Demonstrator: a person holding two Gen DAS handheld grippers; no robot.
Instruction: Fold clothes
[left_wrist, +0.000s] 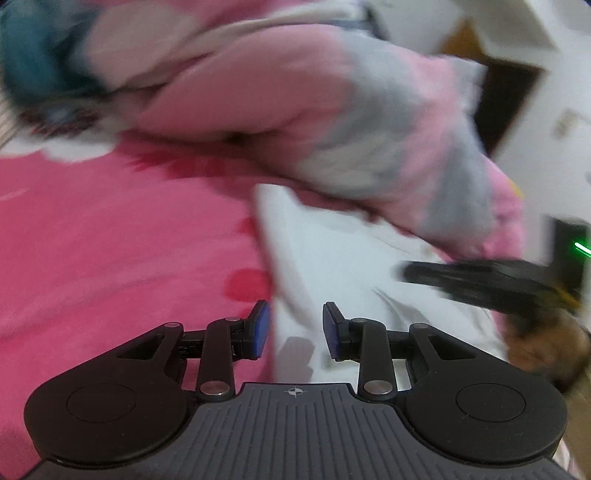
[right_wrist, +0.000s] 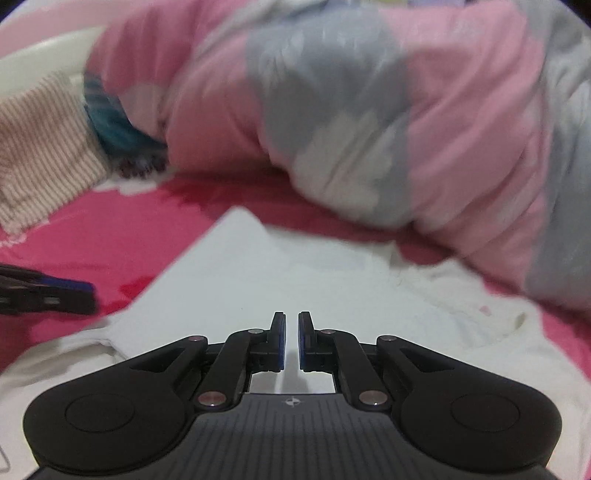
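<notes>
On the pink bed (right_wrist: 110, 236) lies a white shirt (right_wrist: 295, 273). Left claw (left_wrist: 295, 328) is partly open, holding nothing. Right claw (right_wrist: 291, 339) is nearly closed, empty.

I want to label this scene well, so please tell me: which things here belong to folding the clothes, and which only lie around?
Belong to the job:
- white garment, spread on the pink bedsheet
- left gripper, open, empty
- right gripper, nearly shut, empty

Just lying about:
- pink and grey quilt
- striped cloth
- blue-green cloth
</notes>
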